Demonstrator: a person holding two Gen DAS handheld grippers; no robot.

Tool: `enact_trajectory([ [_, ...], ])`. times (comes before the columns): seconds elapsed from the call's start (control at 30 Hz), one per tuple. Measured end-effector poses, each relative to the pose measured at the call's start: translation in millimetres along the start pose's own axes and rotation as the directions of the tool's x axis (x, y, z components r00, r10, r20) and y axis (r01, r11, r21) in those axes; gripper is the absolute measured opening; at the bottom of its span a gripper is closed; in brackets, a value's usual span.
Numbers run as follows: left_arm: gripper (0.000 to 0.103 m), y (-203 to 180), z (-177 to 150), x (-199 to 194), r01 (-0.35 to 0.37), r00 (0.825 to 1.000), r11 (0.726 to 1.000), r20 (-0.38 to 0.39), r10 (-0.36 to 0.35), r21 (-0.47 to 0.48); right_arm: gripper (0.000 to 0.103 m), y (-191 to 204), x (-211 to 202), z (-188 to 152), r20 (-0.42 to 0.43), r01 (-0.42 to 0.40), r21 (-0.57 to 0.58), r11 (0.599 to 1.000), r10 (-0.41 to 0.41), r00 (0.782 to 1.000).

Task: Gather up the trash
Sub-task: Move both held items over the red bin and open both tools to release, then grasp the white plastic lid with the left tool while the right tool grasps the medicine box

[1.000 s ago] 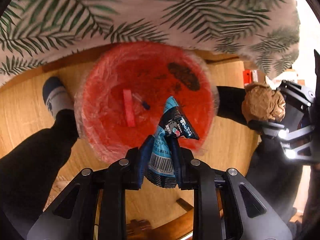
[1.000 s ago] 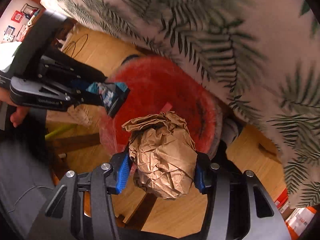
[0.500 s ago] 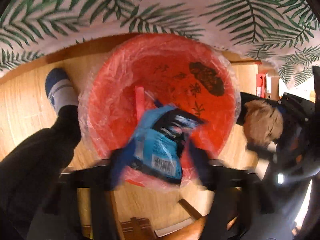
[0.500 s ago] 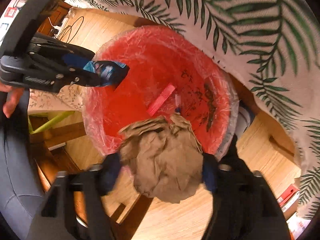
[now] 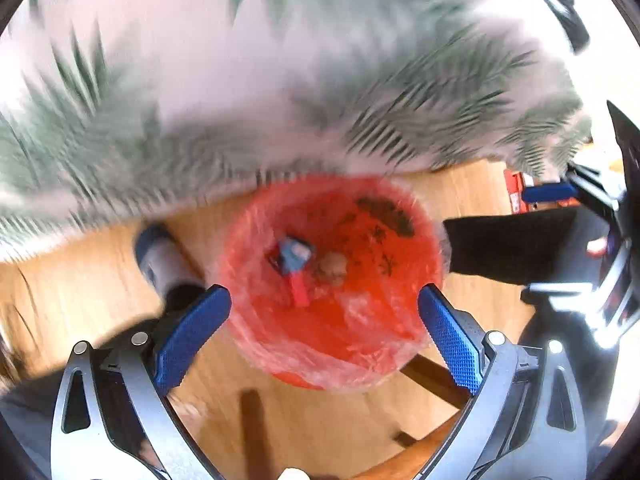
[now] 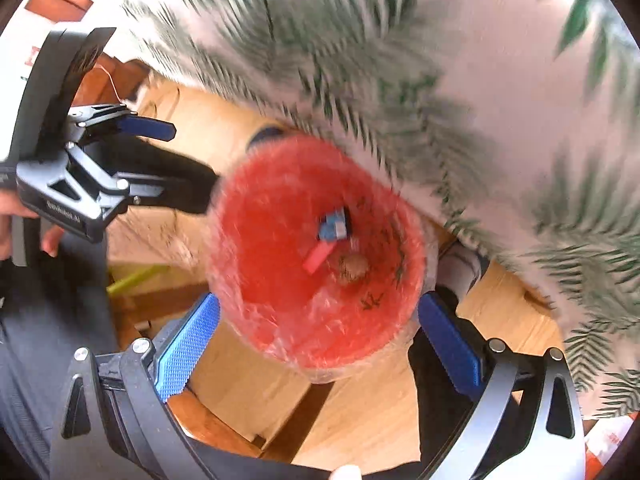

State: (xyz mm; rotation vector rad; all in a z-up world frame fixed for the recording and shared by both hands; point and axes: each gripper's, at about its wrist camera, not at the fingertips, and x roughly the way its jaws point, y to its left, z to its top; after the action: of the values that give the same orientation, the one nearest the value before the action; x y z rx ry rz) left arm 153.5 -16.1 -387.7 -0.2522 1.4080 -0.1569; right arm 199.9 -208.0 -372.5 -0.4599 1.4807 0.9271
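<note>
A red bin [image 5: 372, 344] lined with clear plastic stands on the wooden floor below both grippers; it also shows in the right wrist view [image 6: 256, 312]. At its bottom lie a blue snack wrapper [image 5: 294, 256] [image 6: 332, 226], a crumpled brown paper ball [image 5: 331, 268] [image 6: 353, 267] and a red strip [image 5: 298, 291] [image 6: 318, 257]. My left gripper [image 5: 325, 312] is open and empty above the bin. My right gripper [image 6: 318, 322] is open and empty above it too. The left gripper also shows at the left of the right wrist view [image 6: 148, 128].
A palm-leaf tablecloth [image 5: 280, 80] hangs over the bin's far side. The person's foot in a blue-and-white sock [image 5: 158, 254] and dark trouser legs [image 5: 508, 248] flank the bin. Wooden chair rails [image 6: 292, 424] lie below. Red packaging [image 5: 514, 190] sits at right.
Both grippers opened and rose. The blue wrapper dropped from the left gripper and the paper ball from the right one; both now lie at the bin's bottom.
</note>
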Motion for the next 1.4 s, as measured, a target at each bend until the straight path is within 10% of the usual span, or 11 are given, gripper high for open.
enact_trajectory([
  [0.13, 0.097, -20.8, 15.7, -59.0, -0.081, 0.986, 0.989, 0.155, 0.062, 0.120, 0.098, 6.8, -45.0, 9.2, 0.097, -0.005, -0.003, 1.000, 0.005, 0.995],
  [0.33, 0.097, -25.1, 55.9, -135.9, -0.185, 0.913, 0.964, 0.395, 0.098, 0.190, 0.098, 5.8, -103.5, 32.2, 0.253, 0.013, 0.042, 0.999, -0.023, 0.967],
  [0.7, 0.097, -0.7, 144.8, -179.4, -0.320, 0.834, 0.930, 0.519, 0.187, 0.179, 0.098, -29.7, -160.7, 88.3, 0.414, 0.054, 0.129, 0.990, -0.103, 0.904],
  [1.4, 0.089, 40.7, 242.9, -120.4, -0.294, 0.870, 0.911, 0.475, 0.130, 0.289, 0.098, -83.9, -152.5, 183.3, 0.429, 0.086, 0.174, 0.981, -0.154, 0.890],
])
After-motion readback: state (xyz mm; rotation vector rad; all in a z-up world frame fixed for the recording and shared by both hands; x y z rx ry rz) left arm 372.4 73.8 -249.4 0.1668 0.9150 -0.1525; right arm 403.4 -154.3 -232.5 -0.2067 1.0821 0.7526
